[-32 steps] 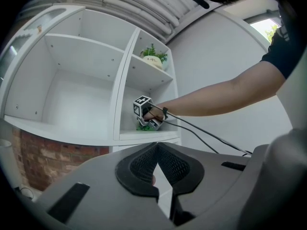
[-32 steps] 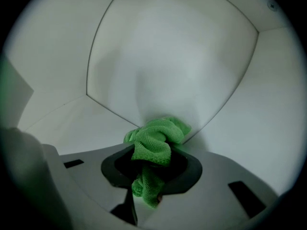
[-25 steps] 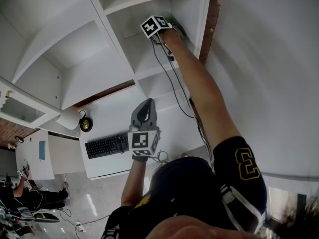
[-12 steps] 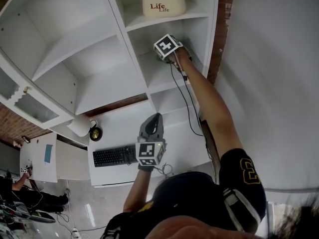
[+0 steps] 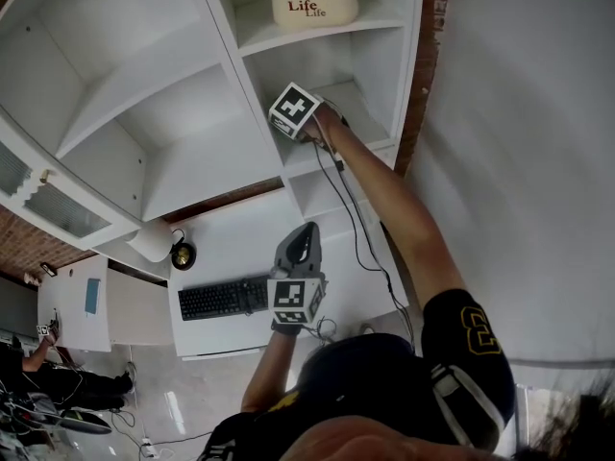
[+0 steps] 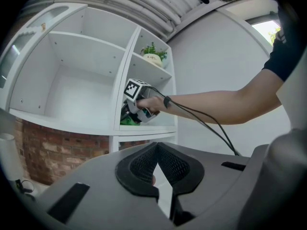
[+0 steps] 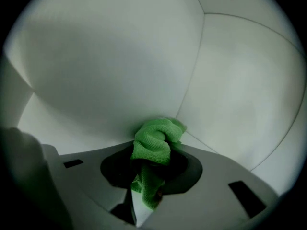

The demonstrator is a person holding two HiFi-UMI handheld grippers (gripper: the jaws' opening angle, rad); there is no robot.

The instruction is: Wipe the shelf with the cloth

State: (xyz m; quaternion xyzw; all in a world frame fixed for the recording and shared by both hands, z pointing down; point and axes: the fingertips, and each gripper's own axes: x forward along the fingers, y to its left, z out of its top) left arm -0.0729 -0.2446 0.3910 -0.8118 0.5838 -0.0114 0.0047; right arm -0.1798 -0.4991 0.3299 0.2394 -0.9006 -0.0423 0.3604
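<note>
The right claw (image 7: 153, 164) is clamped on the green cloth (image 7: 156, 138). The cloth bunches in a crumpled wad at lower centre of the right gripper view, at an inner corner of the white shelf (image 7: 96, 80). The left claw (image 6: 157, 146), at lower centre of its own view, has its jaws together on nothing.

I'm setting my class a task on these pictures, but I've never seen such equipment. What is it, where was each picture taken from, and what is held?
A person holds a hand-held gripper, a two-jaw clamp carrying a camera, in each hand. One picture comes from a head camera looking down; the other two look along each gripper's jaws. The right hand-held gripper clamps a green cloth inside a white shelf compartment. The left hand-held gripper, shut and empty, hangs above a desk bearing a keyboard.
</note>
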